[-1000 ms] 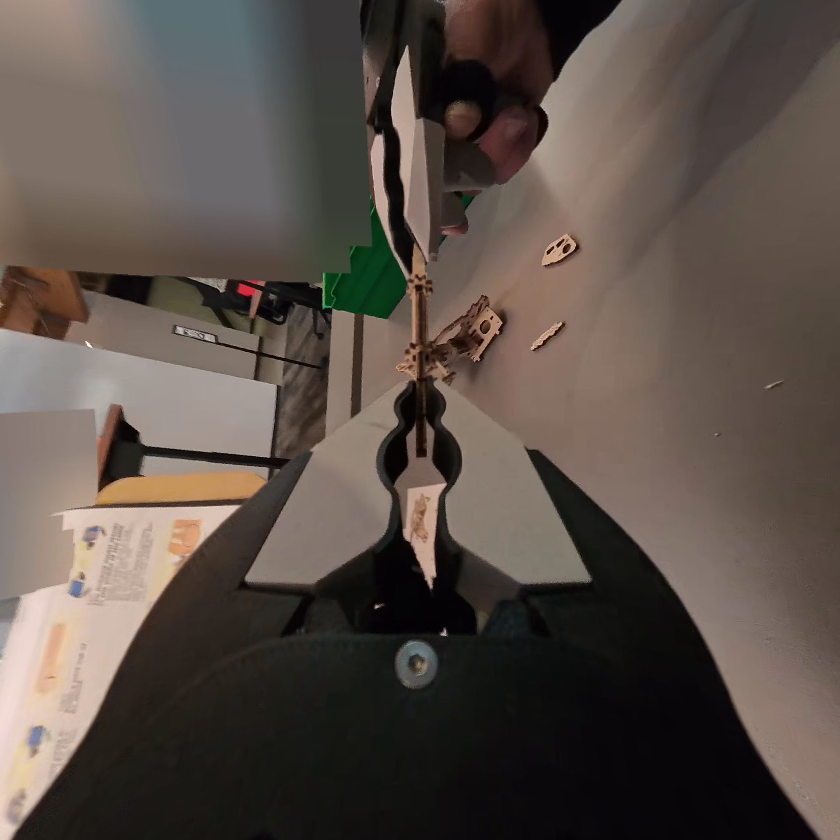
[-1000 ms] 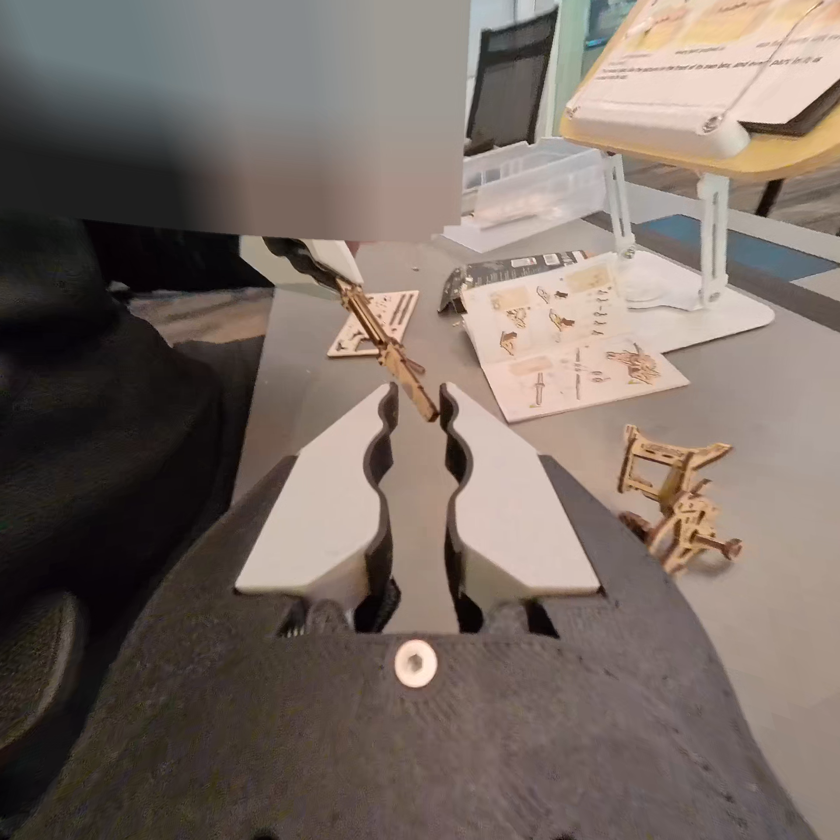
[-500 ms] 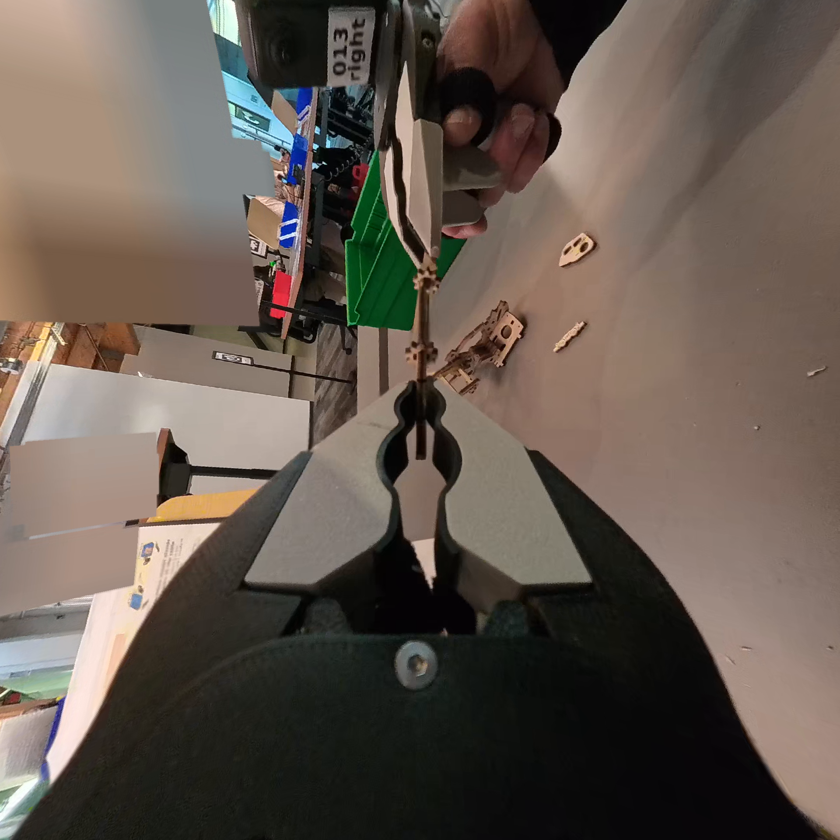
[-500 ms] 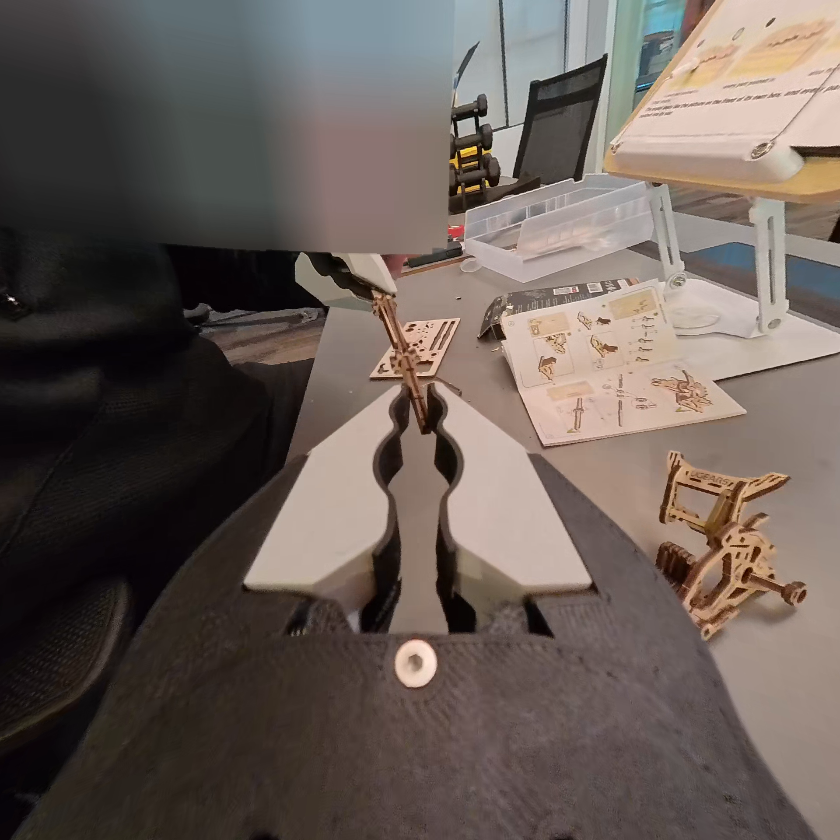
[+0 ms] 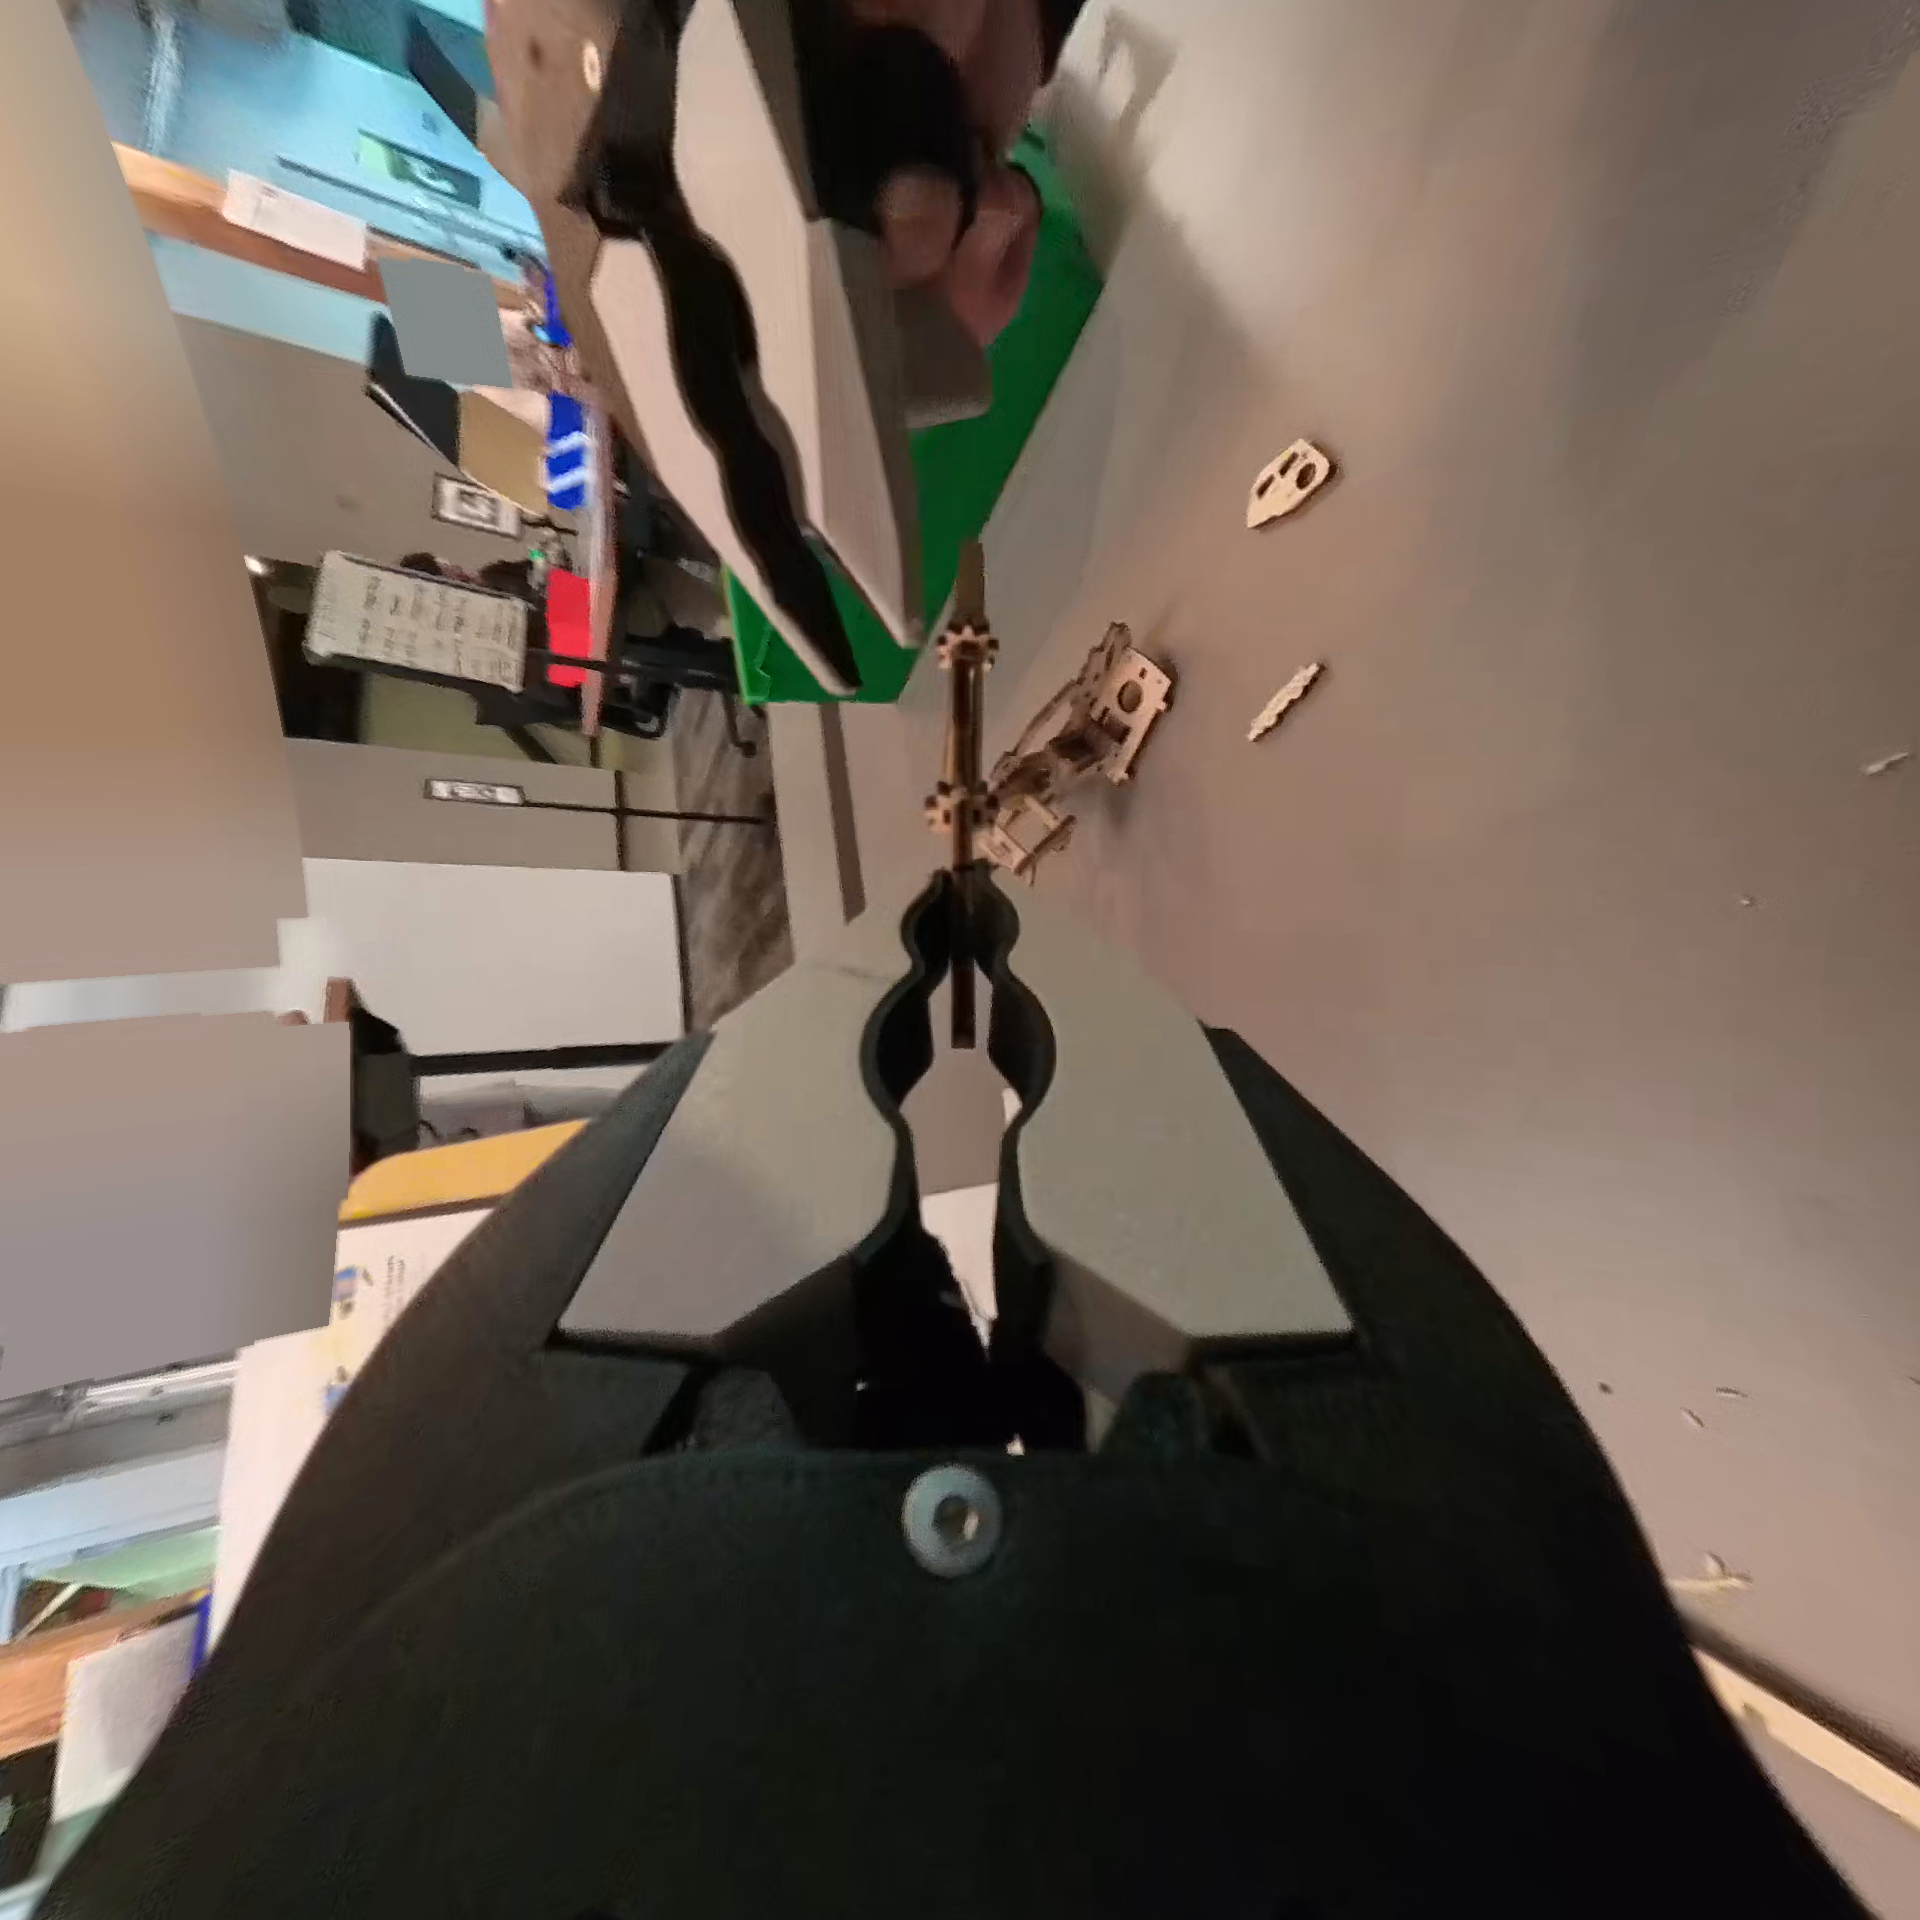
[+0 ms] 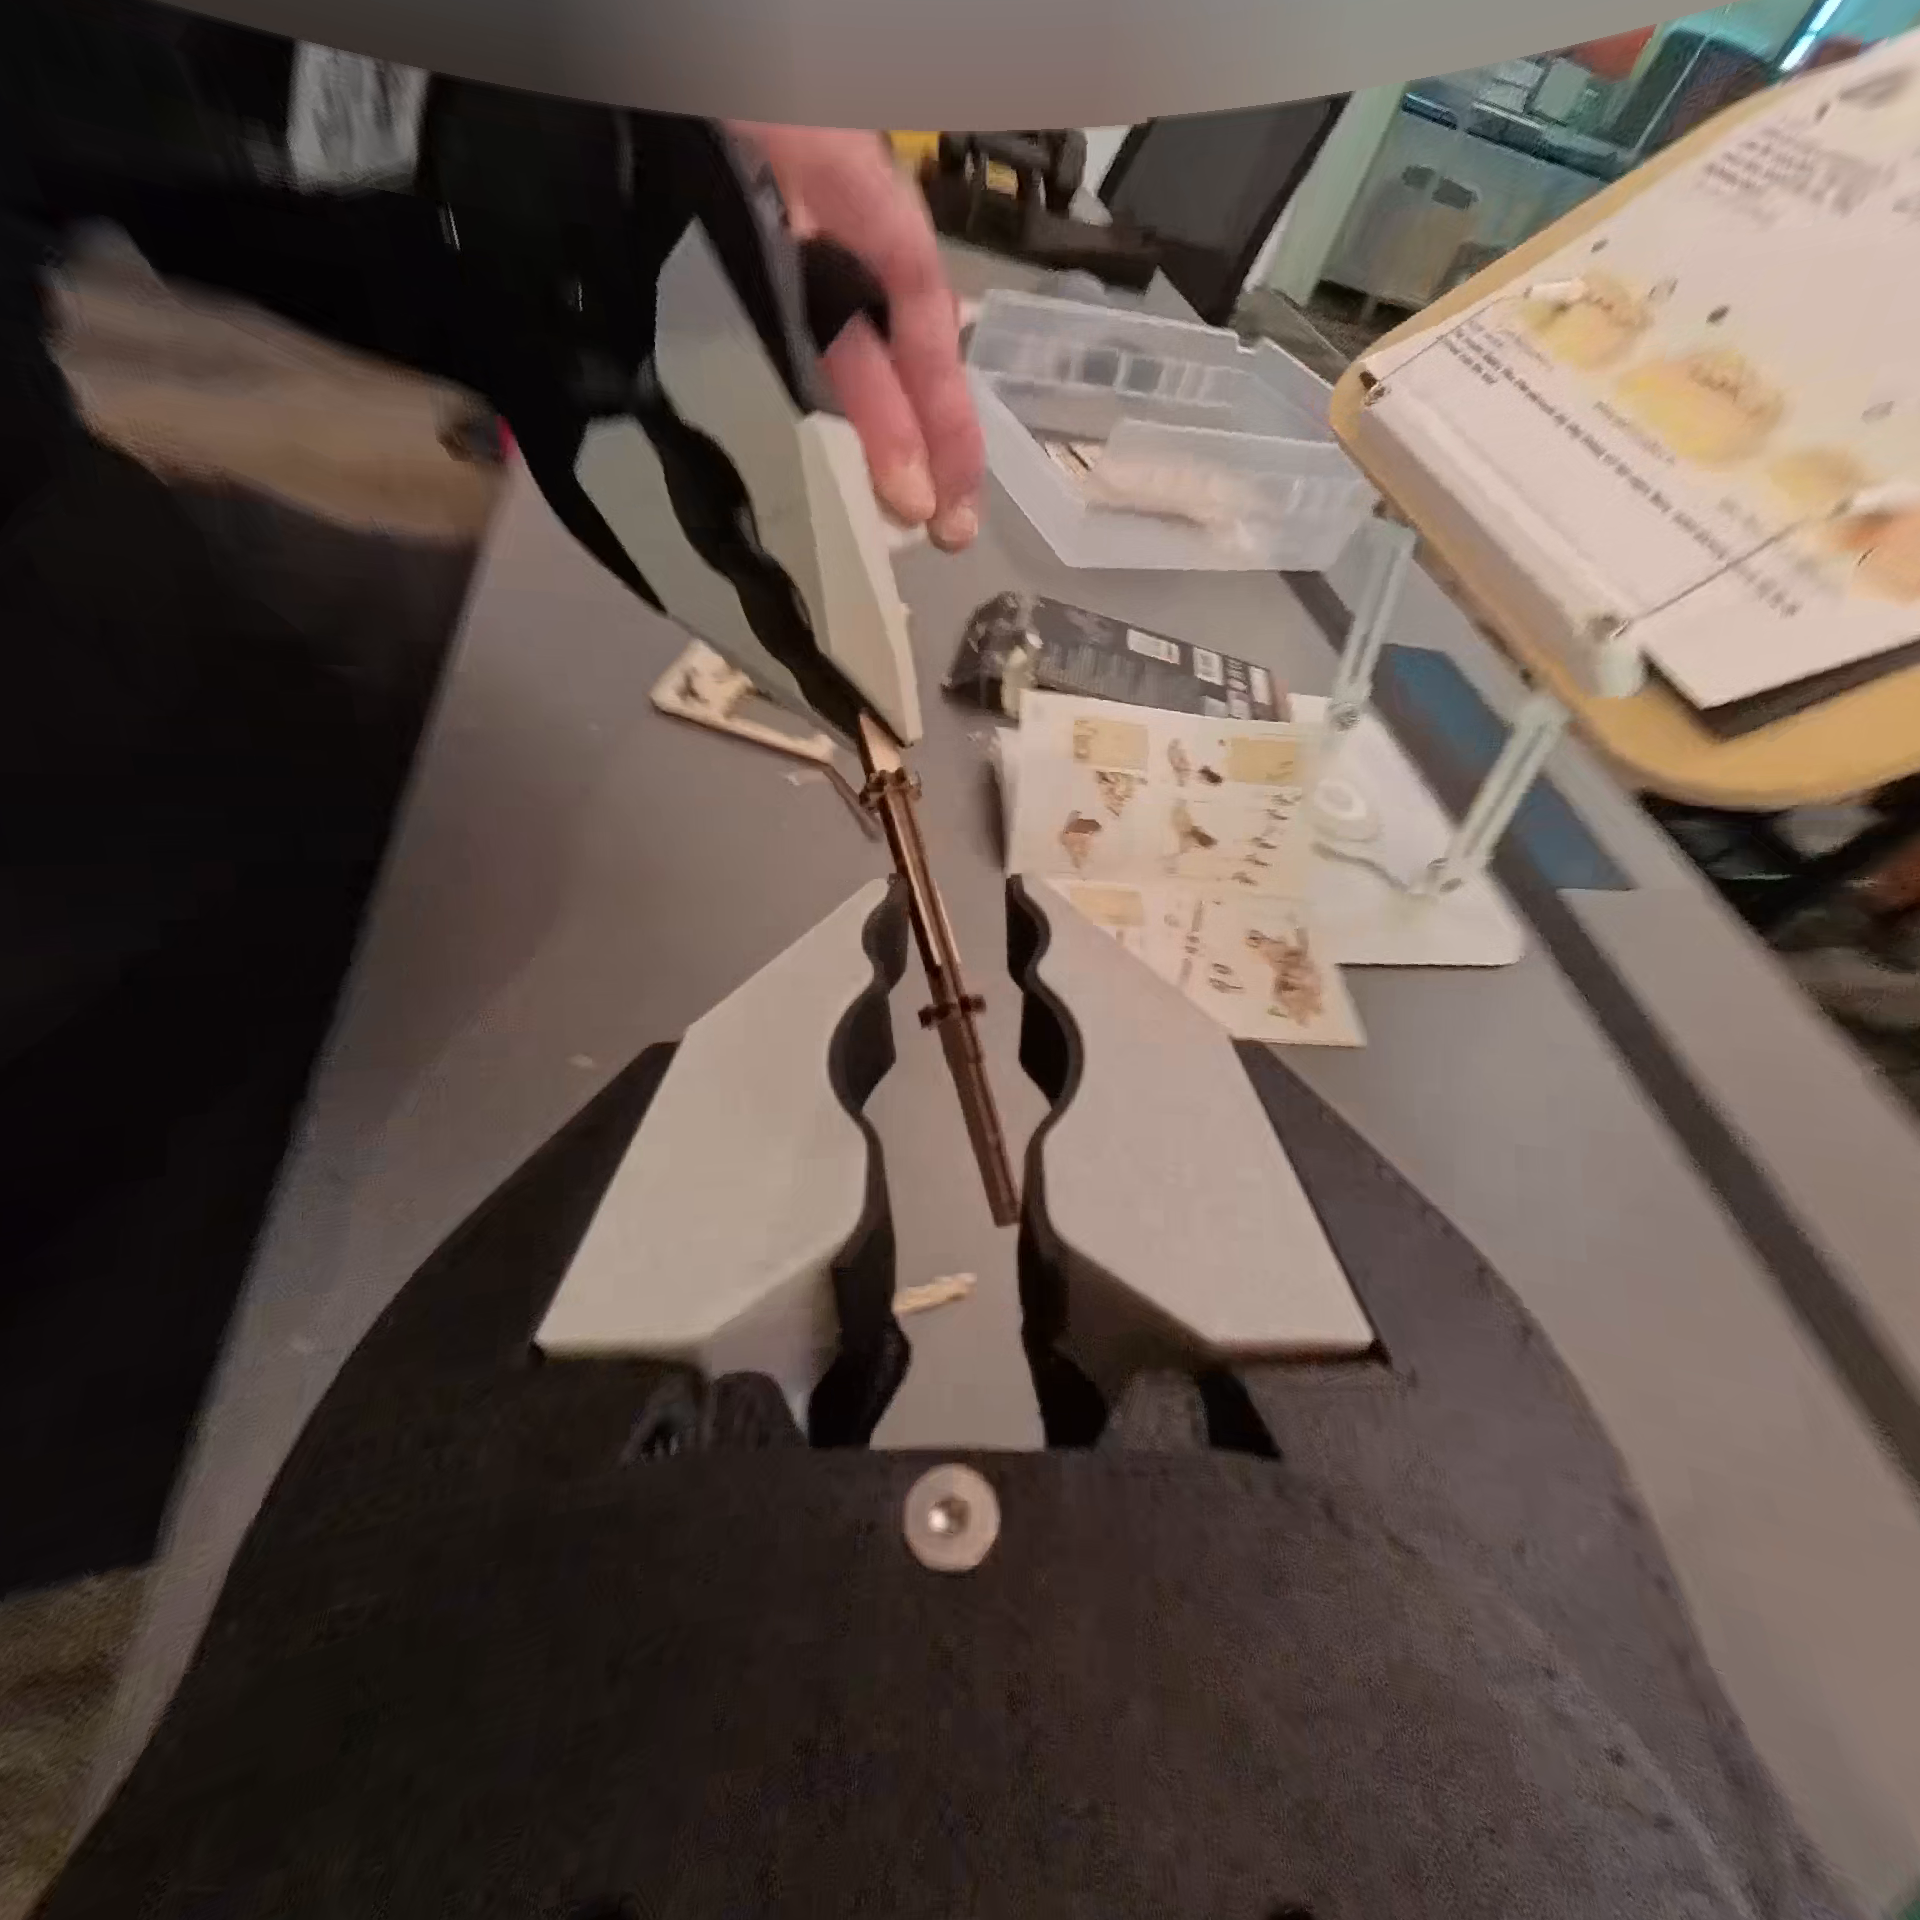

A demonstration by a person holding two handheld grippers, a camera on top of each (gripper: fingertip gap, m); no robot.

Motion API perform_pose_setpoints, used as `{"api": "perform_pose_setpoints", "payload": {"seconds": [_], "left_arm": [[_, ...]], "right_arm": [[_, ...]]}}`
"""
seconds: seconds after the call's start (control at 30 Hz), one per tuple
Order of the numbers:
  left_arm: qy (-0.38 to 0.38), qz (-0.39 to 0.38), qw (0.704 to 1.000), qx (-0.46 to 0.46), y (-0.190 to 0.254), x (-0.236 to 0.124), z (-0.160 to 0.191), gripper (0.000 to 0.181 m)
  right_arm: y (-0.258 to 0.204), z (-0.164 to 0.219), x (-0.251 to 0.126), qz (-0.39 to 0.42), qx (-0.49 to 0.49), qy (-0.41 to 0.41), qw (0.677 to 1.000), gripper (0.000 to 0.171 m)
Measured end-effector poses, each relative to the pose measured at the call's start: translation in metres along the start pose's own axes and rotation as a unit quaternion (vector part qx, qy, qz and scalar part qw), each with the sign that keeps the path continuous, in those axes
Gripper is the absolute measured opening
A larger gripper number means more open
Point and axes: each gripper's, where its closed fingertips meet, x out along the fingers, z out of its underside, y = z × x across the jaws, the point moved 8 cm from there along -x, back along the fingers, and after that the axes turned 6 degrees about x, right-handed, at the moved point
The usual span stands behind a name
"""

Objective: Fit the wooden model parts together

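A thin wooden axle [image 5: 961,748] with two small gear-like collars is pinched at one end by my left gripper [image 5: 961,899], which is shut on it. In the right wrist view the axle [image 6: 940,966] runs from the left gripper [image 6: 883,727] down between the fingers of my right gripper [image 6: 948,894]. The right gripper is open, with a gap on each side of the axle. In the left wrist view the right gripper [image 5: 878,649] sits just left of the axle's far end. A partly built wooden model [image 5: 1081,727] lies on the grey table [image 5: 1558,935] beyond.
Loose wooden pieces [image 5: 1288,483] [image 5: 1283,701] lie on the table, and one small piece [image 6: 935,1294] lies under the right gripper. An instruction sheet [image 6: 1174,852], black packet [image 6: 1101,655], clear box [image 6: 1143,447], part sheet [image 6: 717,707] and book stand [image 6: 1662,468] are farther off. A green bin [image 5: 997,468] stands behind.
My right gripper, shut on the axle's end half a second ago, has opened and moved along the axle, which now lies between its fingers. The left gripper keeps its hold.
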Motion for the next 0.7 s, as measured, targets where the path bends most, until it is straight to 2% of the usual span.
{"api": "perform_pose_setpoints", "payload": {"seconds": [0.07, 0.2, 0.3, 0.43, 0.7], "left_arm": [[-0.029, 0.043, 0.998, -0.022, -0.003, 0.005, 0.002, 0.001], [-0.052, 0.06, 0.996, -0.044, -0.011, 0.009, 0.002, 0.001], [-0.062, 0.085, 0.992, -0.065, -0.013, 0.012, 0.0, 0.001], [-0.072, 0.1, 0.988, -0.089, -0.017, 0.015, -0.001, 0.001], [-0.043, 0.103, 0.983, -0.144, -0.02, 0.018, 0.0, 0.006]], "right_arm": [[-0.007, -0.001, 0.011, 0.044, -0.08, -0.046, 0.995, 0.02], [-0.022, 0.0, 0.027, 0.122, -0.218, -0.111, 0.962, 0.021], [-0.024, 0.003, 0.036, 0.168, -0.277, -0.137, 0.936, 0.011], [-0.023, 0.007, 0.042, 0.186, -0.29, -0.136, 0.929, 0.005], [-0.019, 0.006, 0.038, 0.16, -0.237, -0.106, 0.952, 0.003]]}}
